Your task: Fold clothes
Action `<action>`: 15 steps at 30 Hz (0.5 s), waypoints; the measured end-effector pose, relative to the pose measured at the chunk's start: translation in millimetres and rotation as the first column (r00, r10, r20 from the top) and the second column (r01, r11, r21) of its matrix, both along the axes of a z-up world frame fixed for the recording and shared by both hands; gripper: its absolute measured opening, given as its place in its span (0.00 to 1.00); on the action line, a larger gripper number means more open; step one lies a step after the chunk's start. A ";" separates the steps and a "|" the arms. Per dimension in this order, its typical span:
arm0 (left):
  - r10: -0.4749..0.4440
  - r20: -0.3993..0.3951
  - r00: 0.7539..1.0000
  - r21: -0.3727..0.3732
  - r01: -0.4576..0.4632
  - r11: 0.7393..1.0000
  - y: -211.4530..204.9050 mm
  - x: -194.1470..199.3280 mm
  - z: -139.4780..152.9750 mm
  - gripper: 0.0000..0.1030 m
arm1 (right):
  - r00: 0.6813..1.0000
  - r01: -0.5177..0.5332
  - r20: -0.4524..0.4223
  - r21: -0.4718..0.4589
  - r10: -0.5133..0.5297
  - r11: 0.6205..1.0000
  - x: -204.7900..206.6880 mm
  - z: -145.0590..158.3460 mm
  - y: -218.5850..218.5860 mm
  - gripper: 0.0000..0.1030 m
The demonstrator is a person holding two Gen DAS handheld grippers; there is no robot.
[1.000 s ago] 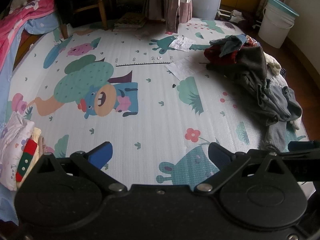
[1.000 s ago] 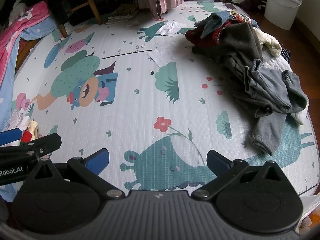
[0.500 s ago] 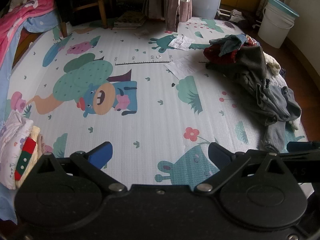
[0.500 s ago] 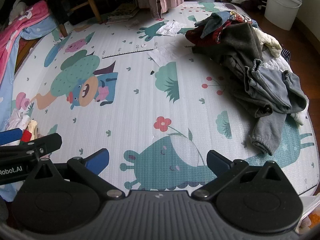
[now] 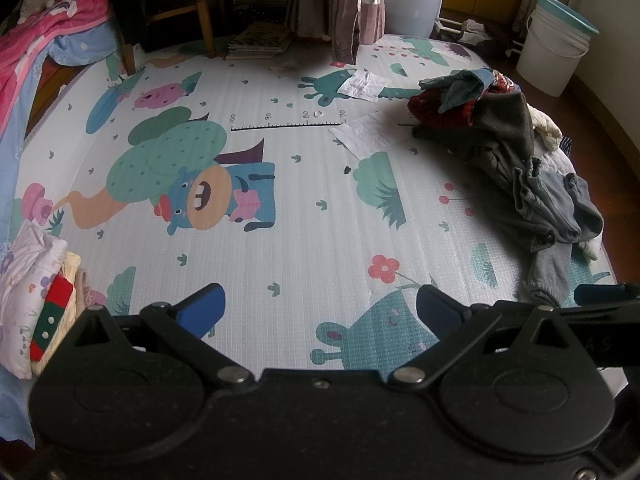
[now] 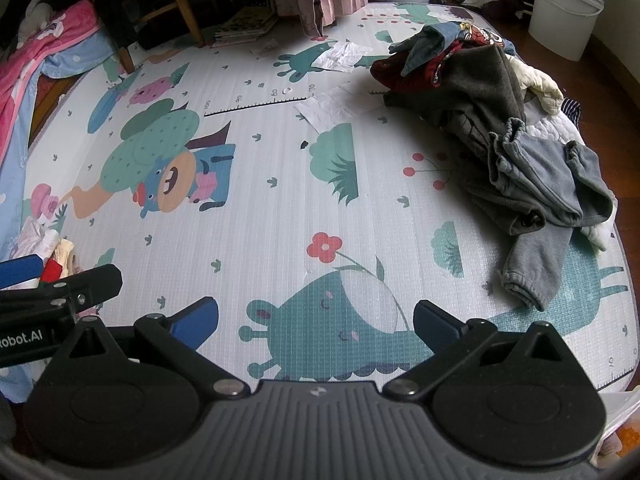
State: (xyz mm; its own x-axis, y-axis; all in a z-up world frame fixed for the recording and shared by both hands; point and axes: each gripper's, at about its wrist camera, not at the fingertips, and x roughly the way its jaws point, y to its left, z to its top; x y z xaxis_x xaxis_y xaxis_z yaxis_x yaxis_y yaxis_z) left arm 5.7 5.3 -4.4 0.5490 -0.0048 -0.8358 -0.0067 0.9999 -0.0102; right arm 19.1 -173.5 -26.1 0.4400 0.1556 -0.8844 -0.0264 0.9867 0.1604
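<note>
A heap of unfolded clothes [image 5: 516,160] lies at the right side of the cartoon play mat [image 5: 288,240], with grey sweatpants on top and dark red and blue garments behind; it also shows in the right wrist view [image 6: 520,148]. A stack of folded clothes [image 5: 36,292] sits at the mat's left edge, and its edge shows in the right wrist view [image 6: 48,248]. My left gripper [image 5: 320,312] is open and empty above the mat's near edge. My right gripper [image 6: 316,324] is open and empty, left of the grey trouser leg [image 6: 532,276].
Crumpled papers [image 5: 364,132] lie on the mat near the heap. White buckets [image 5: 552,44] stand at the back right on the wood floor. A wooden chair [image 5: 176,8], books and a curtain stand behind the mat. Pink and blue bedding [image 5: 36,60] lies at the left.
Both grippers have stayed open and empty. The left view has drifted slightly, and the heap and folded stack have not moved.
</note>
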 end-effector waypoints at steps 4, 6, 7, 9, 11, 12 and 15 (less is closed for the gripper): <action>0.000 -0.001 1.000 0.000 0.000 1.000 -0.7 0.8 0.5 1.00 | 1.000 0.002 0.000 -0.002 -0.002 1.000 0.4 0.8 -0.3 1.00; -0.001 0.001 1.000 0.001 0.001 1.000 -1.1 1.1 1.0 1.00 | 1.000 0.006 -0.001 -0.004 -0.006 1.000 0.7 0.3 -1.6 1.00; -0.002 0.001 1.000 0.001 0.002 1.000 -1.3 1.3 1.2 1.00 | 1.000 0.008 -0.002 -0.004 -0.008 1.000 0.7 0.1 -2.4 1.00; 0.000 0.000 1.000 0.000 0.000 1.000 -0.9 2.5 1.1 1.00 | 1.000 0.008 0.001 -0.007 -0.008 1.000 0.9 0.0 -3.9 1.00; -0.003 -0.012 1.000 -0.010 0.003 1.000 -0.9 3.0 0.0 1.00 | 1.000 0.011 0.003 -0.011 -0.011 1.000 1.3 -0.1 -6.7 1.00; -0.002 -0.023 1.000 -0.015 0.001 1.000 -1.0 4.8 -1.1 1.00 | 1.000 0.015 0.003 -0.012 -0.015 1.000 1.9 -0.5 -9.2 1.00; 0.013 -0.044 0.999 -0.028 -0.015 0.999 -3.5 11.7 -3.4 1.00 | 0.999 0.036 0.012 -0.026 -0.036 0.999 4.1 -1.6 -20.1 1.00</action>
